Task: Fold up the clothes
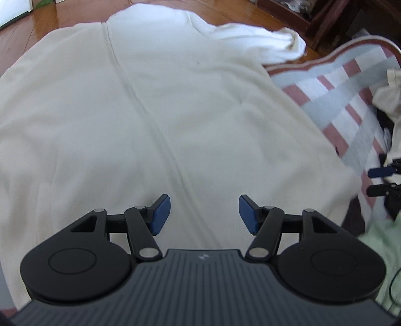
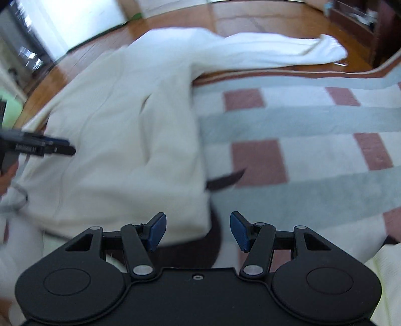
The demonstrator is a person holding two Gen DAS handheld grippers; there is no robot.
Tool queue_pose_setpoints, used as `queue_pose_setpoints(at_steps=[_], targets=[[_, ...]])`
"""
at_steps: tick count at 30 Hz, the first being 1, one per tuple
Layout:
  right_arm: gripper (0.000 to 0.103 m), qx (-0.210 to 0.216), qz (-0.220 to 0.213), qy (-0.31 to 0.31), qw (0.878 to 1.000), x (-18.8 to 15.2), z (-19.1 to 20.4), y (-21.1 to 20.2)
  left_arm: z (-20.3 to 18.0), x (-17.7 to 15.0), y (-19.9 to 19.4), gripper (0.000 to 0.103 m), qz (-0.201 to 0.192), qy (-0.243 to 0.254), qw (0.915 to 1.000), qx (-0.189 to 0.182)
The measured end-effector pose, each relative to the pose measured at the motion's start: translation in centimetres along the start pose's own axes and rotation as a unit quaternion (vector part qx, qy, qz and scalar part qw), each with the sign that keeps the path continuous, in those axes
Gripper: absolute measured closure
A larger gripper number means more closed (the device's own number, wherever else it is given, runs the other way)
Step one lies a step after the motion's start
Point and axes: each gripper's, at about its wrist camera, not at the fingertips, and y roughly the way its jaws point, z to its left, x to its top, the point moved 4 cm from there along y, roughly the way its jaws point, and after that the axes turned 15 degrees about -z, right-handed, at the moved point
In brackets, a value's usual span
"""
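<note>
So the big cream fleece zip-up garment (image 1: 155, 105) was lying spread out, half on the checked pink-and-grey rug (image 2: 300, 155) and half on the glossy wooden floor (image 2: 263, 22), one long sleeve (image 2: 270, 50) trailing off sideways. Left tool (image 1: 204, 215) hovered over the zip, jaws apart, holding nothing. Right tool (image 2: 198, 230) was the same, empty at the hem edge. Honestly the risk was pinching rug along with fleece, or that loose sleeve dragging and wrecking the fold.
</note>
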Motion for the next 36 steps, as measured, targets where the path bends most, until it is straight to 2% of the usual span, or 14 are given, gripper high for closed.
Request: queue_pose_setpoints(at_steps=[2,5,6,7,8,10,14,18,21,24,26,30,34,36], targets=[[0.042,-0.014,0.008,-0.031,0.999,-0.6,0.8,1.1,-0.6,-0.6,-0.7,0.043,-0.008,0.014,0.9999,-0.001],[0.043,-0.062,-0.007,-0.075,0.995,-1.2,1.7,2.0,-2.5,-1.0,-1.0,0.043,-0.014,0.040,0.9984,-0.038],[0.054,-0.074,-0.028,-0.081,0.994,-1.1,1.9,2.0,-3.4,-1.0,-1.0,0.043,-0.017,0.054,0.9968,-0.055],[0.072,-0.073,-0.055,-0.085,0.992,-0.9,2.1,1.7,-4.1,-1.2,-1.0,0.042,-0.020,0.068,0.9951,-0.070],[0.097,-0.070,-0.080,-0.093,0.990,-0.7,2.5,1.1,-4.4,-1.4,-0.9,0.042,-0.020,0.080,0.9937,-0.076],[0.099,-0.073,-0.116,-0.118,0.984,-0.1,3.6,-0.4,-4.8,-1.8,-0.7,0.042,-0.018,0.099,0.9914,-0.085],[0.100,-0.071,-0.152,-0.133,0.977,0.1,5.6,-5.5,-1.9,-2.5,-1.3,0.042,0.009,0.062,0.9957,-0.067],[0.101,-0.116,-0.082,-0.132,0.981,-3.7,2.8,-4.2,1.2,-4.7,-2.3,0.042,0.070,0.051,0.9954,-0.041],[0.100,-0.108,-0.077,-0.125,0.983,-3.9,4.0,-2.8,3.4,-5.3,-4.3,0.042,0.083,0.023,0.9958,-0.030],[0.100,-0.116,-0.061,-0.168,0.977,-3.6,5.0,-2.0,5.9,-5.8,-7.1,0.041,0.069,0.003,0.9976,0.003],[0.100,-0.126,-0.059,-0.133,0.981,-3.2,3.6,-2.1,8.1,-6.1,-9.0,0.041,0.057,-0.017,0.9974,0.041],[0.100,-0.121,-0.060,-0.090,0.987,-3.2,2.3,-2.1,12.8,-7.3,-12.3,0.035,0.052,-0.075,0.9856,0.143],[0.100,-0.116,-0.066,-0.081,0.988,-3.1,2.7,-2.0,16.7,-9.3,-13.9,0.034,0.066,-0.175,0.9656,0.180],[0.100,-0.115,-0.068,-0.076,0.988,-2.9,2.6,-2.1,16.6,-9.2,-14.4,0.036,0.046,-0.186,0.9668,0.169]])
